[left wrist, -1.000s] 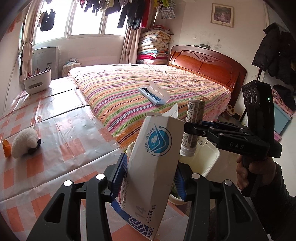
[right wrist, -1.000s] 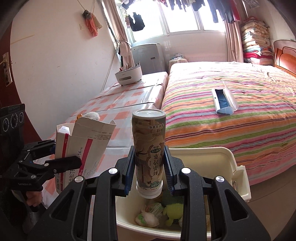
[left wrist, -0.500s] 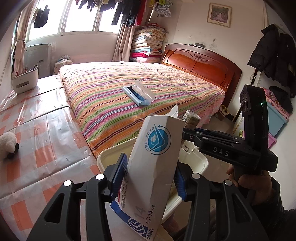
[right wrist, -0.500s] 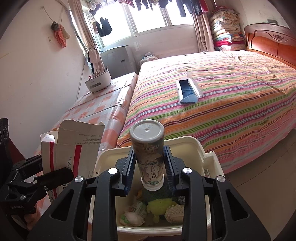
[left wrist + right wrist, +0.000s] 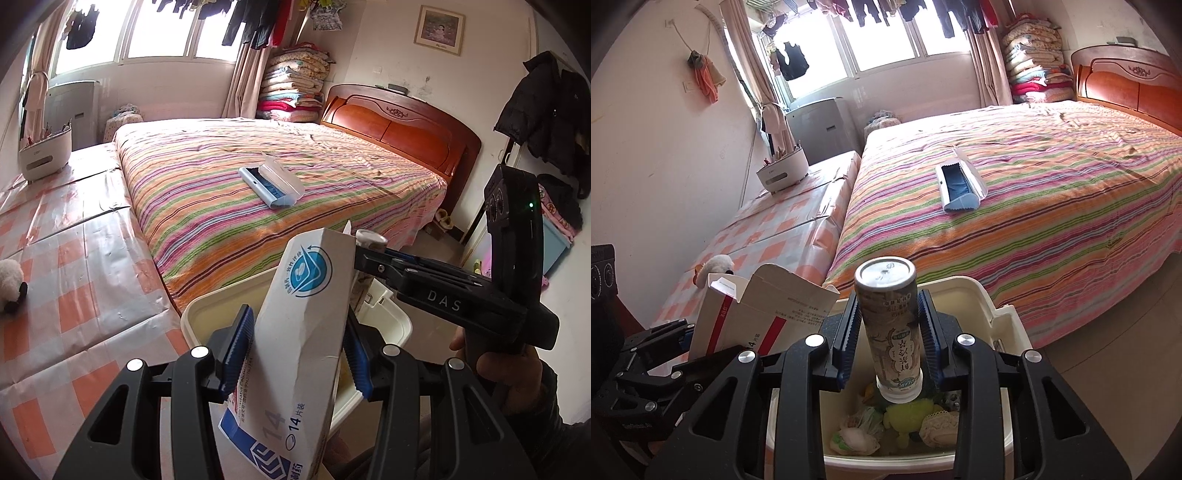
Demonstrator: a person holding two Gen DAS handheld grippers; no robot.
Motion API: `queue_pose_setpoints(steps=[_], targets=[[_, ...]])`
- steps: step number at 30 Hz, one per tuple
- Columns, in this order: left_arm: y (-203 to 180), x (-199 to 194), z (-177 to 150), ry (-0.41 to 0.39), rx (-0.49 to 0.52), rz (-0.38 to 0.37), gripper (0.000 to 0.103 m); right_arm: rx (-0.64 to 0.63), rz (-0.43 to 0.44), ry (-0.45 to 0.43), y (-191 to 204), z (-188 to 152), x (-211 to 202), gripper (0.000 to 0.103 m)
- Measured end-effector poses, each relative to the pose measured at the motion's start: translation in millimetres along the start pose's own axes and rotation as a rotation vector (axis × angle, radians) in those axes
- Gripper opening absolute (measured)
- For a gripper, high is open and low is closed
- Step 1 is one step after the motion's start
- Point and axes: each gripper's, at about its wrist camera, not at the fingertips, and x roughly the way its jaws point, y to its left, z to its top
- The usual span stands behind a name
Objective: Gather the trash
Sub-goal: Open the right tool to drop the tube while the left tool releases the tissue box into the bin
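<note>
1. The left gripper [image 5: 299, 354] fills the bottom centre of the left wrist view and points forward and somewhat down, toward the cream bin [image 5: 207, 306] at the foot of the bed [image 5: 258, 192].
2. Its jaws stand partly spread and pinch a white carton [image 5: 306, 332], blue pads pressed on both sides. The carton tilts with its top to the upper right and hangs over the near rim of the bin.
3. The right gripper [image 5: 888, 339] sits at the lower centre of the right wrist view, aimed forward and down over the bin [image 5: 1004, 332].
4. Its jaws are opening; a tall cup [image 5: 892, 332] stands upright between the blue pads. A thin gap seems to show on each side, and the cup's base is just above the trash lying in the bin.
5. In the left wrist view the right gripper [image 5: 369, 254] reaches in from the right edge, with a hand [image 5: 509, 369] wrapped on its handle at the lower right.
6. In the right wrist view the left gripper [image 5: 690, 350] and its carton [image 5: 753, 317] show at the lower left, just beside the bin.
7. A checked counter [image 5: 74, 258] runs along the left side of the bed.
</note>
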Motion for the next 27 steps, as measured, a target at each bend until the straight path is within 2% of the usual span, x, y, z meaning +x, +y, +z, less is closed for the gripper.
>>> queue_pose_setpoints(steps=[2,3,9,20,27], targets=[[-2,-1,1,-0.002,0.005,0.000,0.046,0.015,-0.003,-0.025,-2,2,-5,0.054],[-3,0,1,-0.002,0.009,-0.001,0.046,0.024,-0.009,-0.040,-4,2,-7,0.056],[-10,7,9,-0.001,0.017,-0.013,0.046,0.096,-0.033,-0.129,-19,7,-25,0.058],[-37,22,13,0.016,0.081,-0.027,0.047,0.156,-0.057,-0.207,-32,7,-41,0.063],[-42,23,21,0.006,0.082,-0.031,0.048,0.197,-0.068,-0.247,-39,9,-47,0.067]])
